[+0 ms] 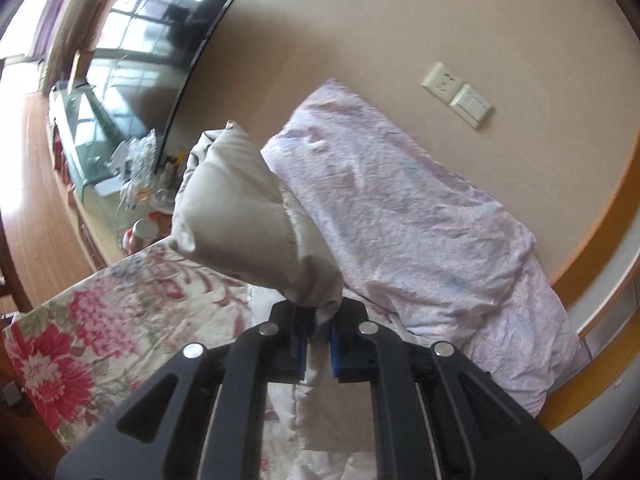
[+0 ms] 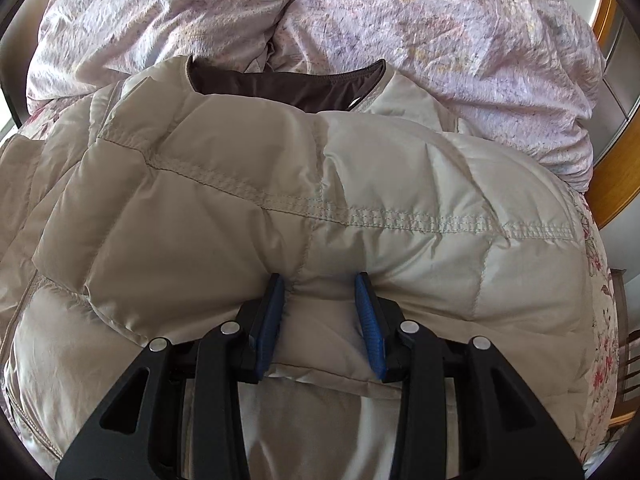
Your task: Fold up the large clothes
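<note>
1. The left hand-held gripper [image 1: 319,322] is pinching a fold of a beige puffer jacket [image 1: 248,216] between its blue pads, which are pressed nearly together on the fabric.
2. The pinched part of the jacket is standing up above the gripper in a puffy bunch, lifted off the bed [image 1: 120,300].
3. The bed is wearing a sheet printed with red and pink flowers, showing at the near left.
4. A crumpled pale lilac quilt [image 1: 420,220] is lying to the right of the lifted jacket, against a beige wall.
5. A dark television [image 1: 160,60] is sitting at the far left, with small clutter below it, and a white wall socket [image 1: 456,94] is showing at the far right.
6. In the right wrist view, the right hand-held gripper [image 2: 320,292] is spread, its two blue pads pressing into a quilted ridge of the jacket [image 2: 280,184] with fabric bulging between them.
7. The jacket is spreading across most of this view on the bed, its brown-lined collar [image 2: 296,88] at the far side, just in front of the lilac quilt [image 2: 400,20].
</note>
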A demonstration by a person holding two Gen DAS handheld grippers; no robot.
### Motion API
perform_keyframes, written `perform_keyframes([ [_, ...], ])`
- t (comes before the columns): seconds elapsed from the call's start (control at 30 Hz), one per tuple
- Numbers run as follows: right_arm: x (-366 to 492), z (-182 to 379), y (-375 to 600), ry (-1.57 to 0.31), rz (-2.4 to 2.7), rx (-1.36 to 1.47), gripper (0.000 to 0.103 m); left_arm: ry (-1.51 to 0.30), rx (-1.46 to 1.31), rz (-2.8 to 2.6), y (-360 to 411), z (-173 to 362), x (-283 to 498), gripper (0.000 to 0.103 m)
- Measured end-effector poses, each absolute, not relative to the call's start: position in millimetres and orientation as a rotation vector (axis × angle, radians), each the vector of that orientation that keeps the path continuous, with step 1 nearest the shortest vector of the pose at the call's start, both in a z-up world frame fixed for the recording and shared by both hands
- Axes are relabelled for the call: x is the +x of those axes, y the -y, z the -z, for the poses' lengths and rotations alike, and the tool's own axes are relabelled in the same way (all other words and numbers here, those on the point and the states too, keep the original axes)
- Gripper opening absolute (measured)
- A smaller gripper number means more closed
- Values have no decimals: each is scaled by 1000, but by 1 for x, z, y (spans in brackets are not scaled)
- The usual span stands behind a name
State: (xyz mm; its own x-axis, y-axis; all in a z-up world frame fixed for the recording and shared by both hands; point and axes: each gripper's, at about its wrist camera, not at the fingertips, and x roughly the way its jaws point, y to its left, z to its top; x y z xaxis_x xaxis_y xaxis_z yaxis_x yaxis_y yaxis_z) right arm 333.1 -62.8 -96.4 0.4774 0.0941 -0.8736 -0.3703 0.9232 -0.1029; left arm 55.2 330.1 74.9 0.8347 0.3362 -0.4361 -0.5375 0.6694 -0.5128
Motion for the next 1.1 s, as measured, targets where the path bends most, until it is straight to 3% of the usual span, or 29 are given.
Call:
perform_keyframes([
  [0.2, 334, 97, 64, -1045, -303, -278, 40, -335, -556, -349, -275, -106, 99, 8],
  [0.5, 339, 95, 71, -1069, -322, -230, 40, -409, -420, -125, -188, -105, 148, 9],
  [0.87, 329, 72, 119, -1064, -337, -32, 40, -681, -253, 138, -47, -29, 238, 10],
  [1.03, 325, 54, 146, -984, -258, 0, 40, -808, -213, 147, -20, 14, 256, 23],
  [1.1, 324, 47, 155, -954, -246, 22, 40, -828, -217, 160, -21, 18, 255, 40],
])
